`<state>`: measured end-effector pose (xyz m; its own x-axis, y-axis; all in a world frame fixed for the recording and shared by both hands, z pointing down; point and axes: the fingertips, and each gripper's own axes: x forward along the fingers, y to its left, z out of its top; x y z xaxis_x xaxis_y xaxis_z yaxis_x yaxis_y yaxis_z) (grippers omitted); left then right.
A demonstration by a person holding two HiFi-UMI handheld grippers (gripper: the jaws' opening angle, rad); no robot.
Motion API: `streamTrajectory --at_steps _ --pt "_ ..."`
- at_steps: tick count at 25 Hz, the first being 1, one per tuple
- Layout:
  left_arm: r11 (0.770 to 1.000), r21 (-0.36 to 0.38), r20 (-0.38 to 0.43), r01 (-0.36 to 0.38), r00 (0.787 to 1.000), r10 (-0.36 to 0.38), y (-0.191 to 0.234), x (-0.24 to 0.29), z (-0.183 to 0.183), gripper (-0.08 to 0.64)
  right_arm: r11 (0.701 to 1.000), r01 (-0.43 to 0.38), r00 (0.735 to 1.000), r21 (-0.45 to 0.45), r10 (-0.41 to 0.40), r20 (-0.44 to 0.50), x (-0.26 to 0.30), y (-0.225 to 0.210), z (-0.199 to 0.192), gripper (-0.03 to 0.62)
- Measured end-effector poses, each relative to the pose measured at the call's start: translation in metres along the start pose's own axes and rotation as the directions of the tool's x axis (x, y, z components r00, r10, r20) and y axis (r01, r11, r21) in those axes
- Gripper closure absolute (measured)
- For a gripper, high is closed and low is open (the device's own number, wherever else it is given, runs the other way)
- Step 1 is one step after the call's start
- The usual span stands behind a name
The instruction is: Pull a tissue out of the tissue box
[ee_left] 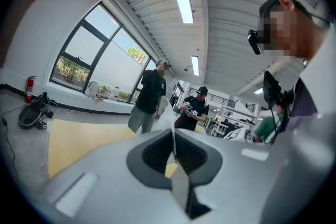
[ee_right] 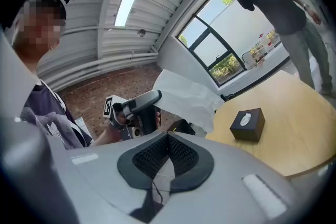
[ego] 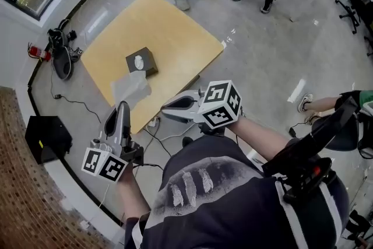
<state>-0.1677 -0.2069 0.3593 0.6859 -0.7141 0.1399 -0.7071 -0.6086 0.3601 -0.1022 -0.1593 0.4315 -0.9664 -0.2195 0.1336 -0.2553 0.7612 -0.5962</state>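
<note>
Head view: tissue box [ego: 141, 62] sits on the light wood table [ego: 169, 26], about mid-table, with white tissue showing in its top slot. Left gripper [ego: 123, 105] is at the table's near edge, near-left of the box, with the pulled tissue [ego: 132, 87] spreading from its tip toward the box. Right gripper [ego: 165, 107] is just right of the left one, over the near edge, with its tip pointing left. Two people stand on the floor past the table's far side.

Left gripper view: jaws pinched tight on the tissue. A thin white edge runs up out of the seam between the pads. The table shows beyond it, and the two people stand further back.

Right gripper view: jaws together, pads meeting in a line with nothing between them. Beyond them the left gripper holds the sheet up in the air, fully out of the box and apart from it. The box sits upright on the table, further right.
</note>
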Motion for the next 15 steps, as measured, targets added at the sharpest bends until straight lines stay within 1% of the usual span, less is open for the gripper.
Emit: streamTrajectory --at_steps 4,8,12,15 --pt "0.998 -0.026 0.014 0.051 0.999 -0.050 0.001 -0.015 0.002 0.557 1.000 0.023 1.000 0.000 -0.023 -0.001 0.018 0.008 0.003 0.594" --pt "0.992 -0.052 0.031 0.114 0.993 -0.113 0.018 -0.053 -0.007 0.557 0.998 0.053 0.999 -0.014 -0.053 -0.010 0.058 0.026 -0.008 0.594" --pt "0.988 -0.080 0.051 0.132 0.991 -0.128 0.032 -0.082 -0.007 0.557 0.998 0.064 0.997 0.008 -0.063 -0.052 0.085 0.037 -0.026 0.594" --pt "0.984 -0.105 0.061 0.142 0.989 -0.136 0.038 -0.100 -0.015 0.557 0.997 0.083 0.993 -0.001 -0.083 -0.085 0.097 0.044 -0.042 0.594"
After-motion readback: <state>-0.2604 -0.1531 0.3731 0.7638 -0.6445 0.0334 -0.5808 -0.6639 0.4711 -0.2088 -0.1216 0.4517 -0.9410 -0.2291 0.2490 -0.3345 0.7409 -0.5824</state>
